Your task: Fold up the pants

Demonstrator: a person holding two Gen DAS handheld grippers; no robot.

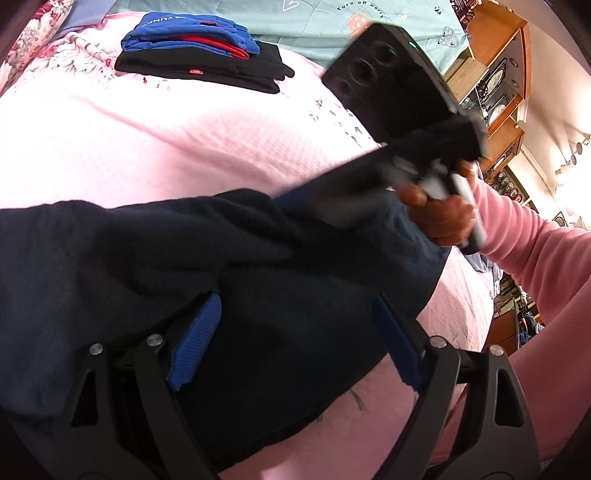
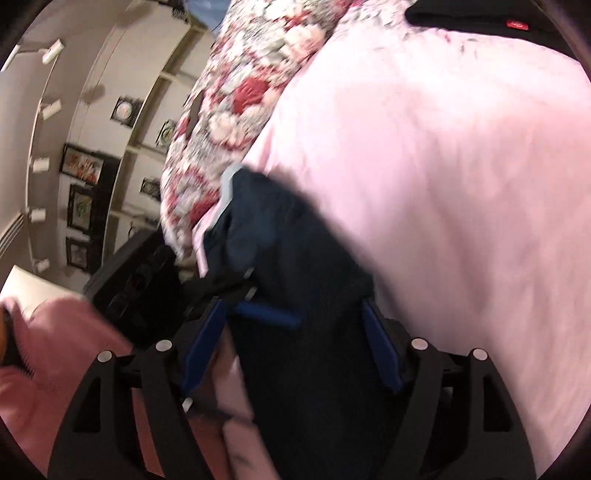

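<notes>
Dark navy pants point(image 1: 155, 258) lie bunched on the pink bedspread point(image 1: 184, 140). In the left wrist view my left gripper point(image 1: 295, 301) stands open, its blue pads point(image 1: 195, 339) wide apart with the pants cloth lying between and over the tips. A hand point(image 1: 439, 218) in a pink sleeve holds my right gripper point(image 1: 291, 199), blurred, its tip down on the pants' far edge. In the right wrist view the right gripper point(image 2: 293, 304) is open too, with the pants point(image 2: 306, 258) between its fingers point(image 2: 380, 350). The left gripper's body point(image 2: 136, 280) shows at left.
A folded stack sits at the back of the bed: blue and red garments point(image 1: 192, 40) on a black one point(image 1: 207, 70), whose edge shows point(image 2: 480, 18). A floral pillow point(image 2: 229, 110) lies at the bed's side. Wooden shelves point(image 1: 495, 85) stand to the right.
</notes>
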